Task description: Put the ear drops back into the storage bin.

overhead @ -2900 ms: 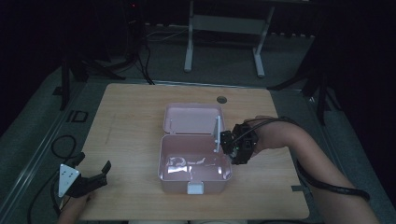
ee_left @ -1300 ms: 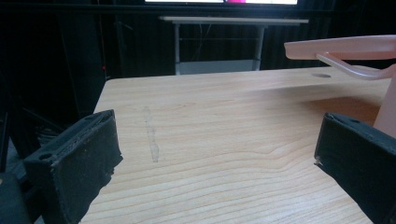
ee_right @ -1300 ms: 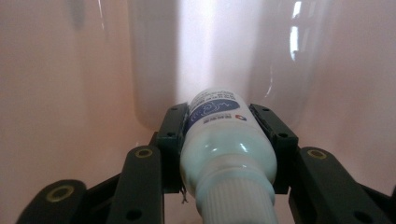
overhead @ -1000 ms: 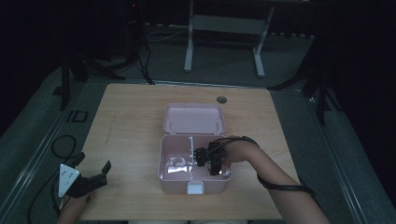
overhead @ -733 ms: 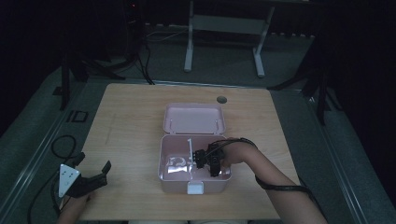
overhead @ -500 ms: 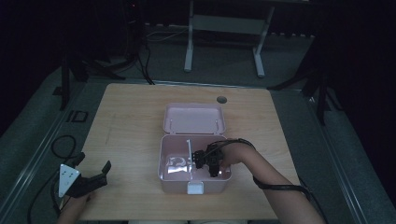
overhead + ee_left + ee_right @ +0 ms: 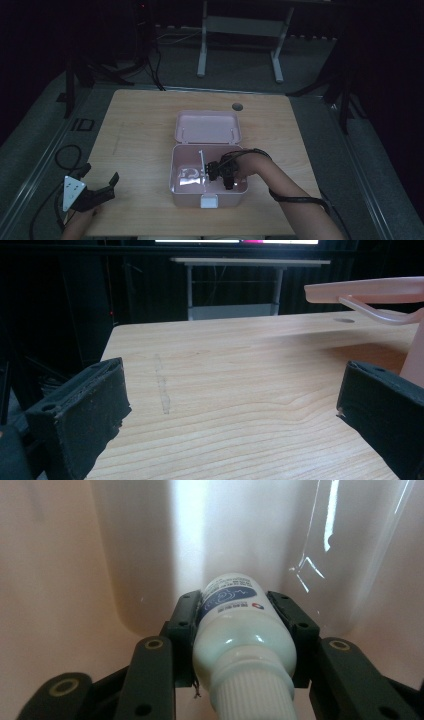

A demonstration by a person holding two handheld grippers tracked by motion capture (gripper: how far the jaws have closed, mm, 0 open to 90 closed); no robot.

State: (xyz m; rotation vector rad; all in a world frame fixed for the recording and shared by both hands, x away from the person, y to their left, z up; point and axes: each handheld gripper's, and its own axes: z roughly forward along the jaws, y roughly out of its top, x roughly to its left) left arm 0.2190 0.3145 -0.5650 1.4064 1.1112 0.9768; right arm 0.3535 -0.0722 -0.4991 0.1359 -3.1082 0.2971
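Observation:
An open pink box (image 7: 207, 200) stands mid-table, its lid (image 7: 207, 127) tipped back behind it. My right gripper (image 7: 222, 174) reaches down inside the box, shut on a small white bottle (image 7: 235, 630) with a blue label and a ribbed white cap. In the right gripper view the cap points toward the camera and my right gripper (image 7: 235, 605) clamps the bottle's body from both sides, close to the pink inner wall (image 7: 75, 555). My left gripper (image 7: 95, 192) rests at the table's front left corner. Its jaws stand wide apart with nothing between them, so my left gripper (image 7: 235, 405) is open.
Clear crinkled plastic (image 7: 190, 175) lies in the left part of the box, with a thin white upright piece (image 7: 201, 159) beside it. The table (image 7: 140, 130) has a round cable hole (image 7: 238, 106) at the back. Beyond it stand a desk frame and cables on a dark floor.
The right gripper moved from the box's right rim down into the box. Over the last second it barely shifted. The left gripper stayed put.

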